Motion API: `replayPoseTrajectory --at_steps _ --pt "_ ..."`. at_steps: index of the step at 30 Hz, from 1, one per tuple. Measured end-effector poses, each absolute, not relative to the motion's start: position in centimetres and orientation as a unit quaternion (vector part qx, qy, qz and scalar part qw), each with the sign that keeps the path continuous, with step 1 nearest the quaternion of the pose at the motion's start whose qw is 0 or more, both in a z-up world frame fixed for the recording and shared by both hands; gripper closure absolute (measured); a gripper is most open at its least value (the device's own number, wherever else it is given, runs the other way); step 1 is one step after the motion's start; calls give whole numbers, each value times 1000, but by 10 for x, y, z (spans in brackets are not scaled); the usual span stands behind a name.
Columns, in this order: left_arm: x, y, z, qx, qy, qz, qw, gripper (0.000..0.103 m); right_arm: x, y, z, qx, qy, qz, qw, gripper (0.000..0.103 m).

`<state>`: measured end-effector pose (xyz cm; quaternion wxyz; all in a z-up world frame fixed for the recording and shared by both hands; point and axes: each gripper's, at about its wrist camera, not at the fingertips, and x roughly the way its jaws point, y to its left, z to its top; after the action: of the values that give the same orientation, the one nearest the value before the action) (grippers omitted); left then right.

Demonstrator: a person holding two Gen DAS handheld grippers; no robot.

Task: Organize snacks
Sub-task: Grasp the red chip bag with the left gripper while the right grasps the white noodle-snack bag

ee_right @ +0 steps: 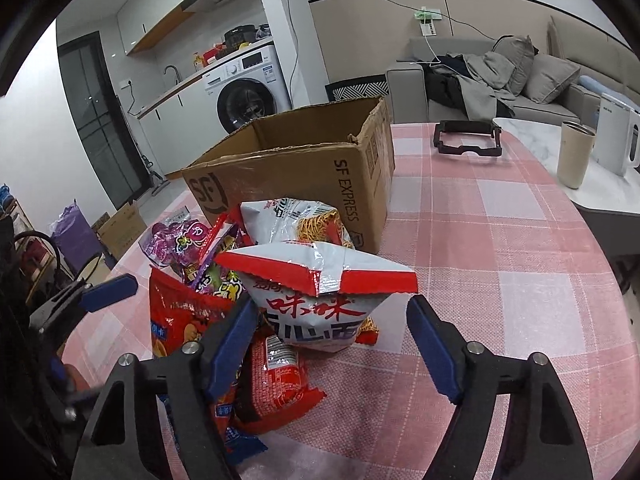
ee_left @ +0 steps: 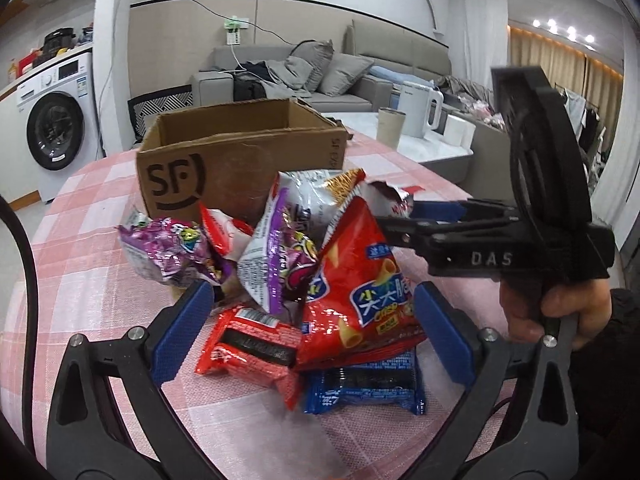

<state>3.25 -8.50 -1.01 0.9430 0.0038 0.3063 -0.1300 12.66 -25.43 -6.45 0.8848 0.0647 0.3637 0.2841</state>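
Red and white foil marks the noodle snack bag (ee_right: 320,300) at the top of the heap, and your right tongs (ee_right: 332,344) have it between their blue pads: the left pad lies against the bag's side, the right pad stands just clear of it, so call them spread around it, not yet clamped. In the left wrist view those same tongs reach in at the bag's crimped top edge, though whether they pinch it there you cannot tell. Below and beside it lie the red crisp bag (ee_left: 360,280), a purple-printed packet (ee_left: 276,248), a purple candy bag (ee_left: 168,252), a red biscuit pack (ee_left: 248,348) and a blue biscuit pack (ee_left: 364,388), all piled together on the pink checked worktop (ee_right: 500,280), touching the front wall of the cardboard box (ee_right: 288,172).

Your left tongs (ee_left: 312,332) are released, spread wide around the near side of the heap, gripping nothing.

Judging by this, the sorting has barely begun: every snack you can see is outside the box. What you see of the box interior is bare wall; its floor is hidden by the near wall. The packs at the bottom are partly covered, so their count is uncertain.
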Motion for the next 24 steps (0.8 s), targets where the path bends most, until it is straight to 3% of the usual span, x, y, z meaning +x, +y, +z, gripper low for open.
replayPoseTrajectory --at_steps 5,11,14,16,24 --pt "41 -99 -17 7 323 -145 935 4 131 -255 -67 72 368 291 880 34" --pt "49 -115 -24 22 338 -161 927 15 133 -254 -69 78 370 302 875 43" --pt "53 -122 -25 30 343 -163 925 23 130 -253 -69 77 368 306 875 50" --pt "57 -126 -28 23 350 -179 919 42 128 -252 -68 74 363 308 876 53" --pt "64 -116 -33 -17 356 -196 913 57 118 -251 -68 70 355 303 882 58"
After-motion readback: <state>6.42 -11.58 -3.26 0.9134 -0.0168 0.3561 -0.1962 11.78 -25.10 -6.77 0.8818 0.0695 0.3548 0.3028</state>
